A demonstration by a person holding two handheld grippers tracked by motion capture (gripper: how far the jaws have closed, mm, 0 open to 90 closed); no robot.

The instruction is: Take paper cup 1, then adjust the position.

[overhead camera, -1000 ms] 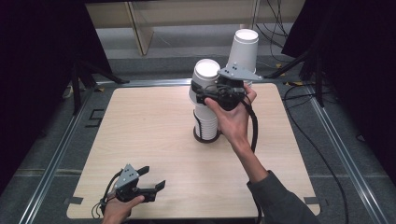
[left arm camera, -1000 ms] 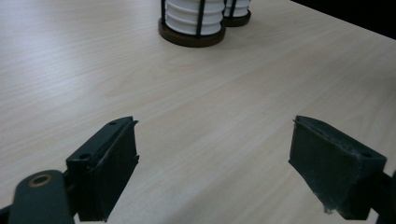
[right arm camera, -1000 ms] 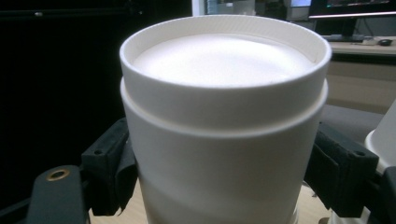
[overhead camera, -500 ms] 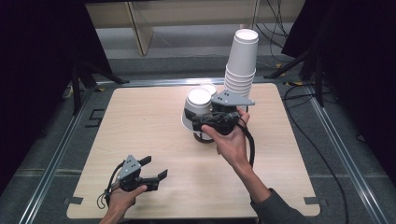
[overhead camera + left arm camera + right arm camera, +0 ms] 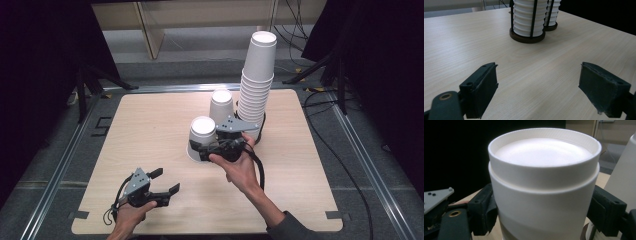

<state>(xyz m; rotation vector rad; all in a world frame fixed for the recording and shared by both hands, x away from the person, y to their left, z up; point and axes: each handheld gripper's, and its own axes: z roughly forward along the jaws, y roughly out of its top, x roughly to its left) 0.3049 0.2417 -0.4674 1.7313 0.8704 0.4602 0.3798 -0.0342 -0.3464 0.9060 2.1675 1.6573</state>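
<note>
A lab recording rig.
You work at a bare wooden tabletop (image 5: 150,130) ringed by metal rails (image 5: 370,172), black curtains (image 5: 45,55) and loose cables (image 5: 327,150).

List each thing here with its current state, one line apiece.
Left tool: open, holding nothing, low over the table.
Right tool: shut on the cup, jaws on both sides.
Cup: upside down, base up.
Short stack: upside down, standing in a holder.
Tall stack: upside down, standing.

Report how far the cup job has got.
Done: one upside-down cup stands by the tall stack. In hand: right gripper shut on a second upside-down cup, low over the table. Left: release; left gripper is open, idle.
</note>
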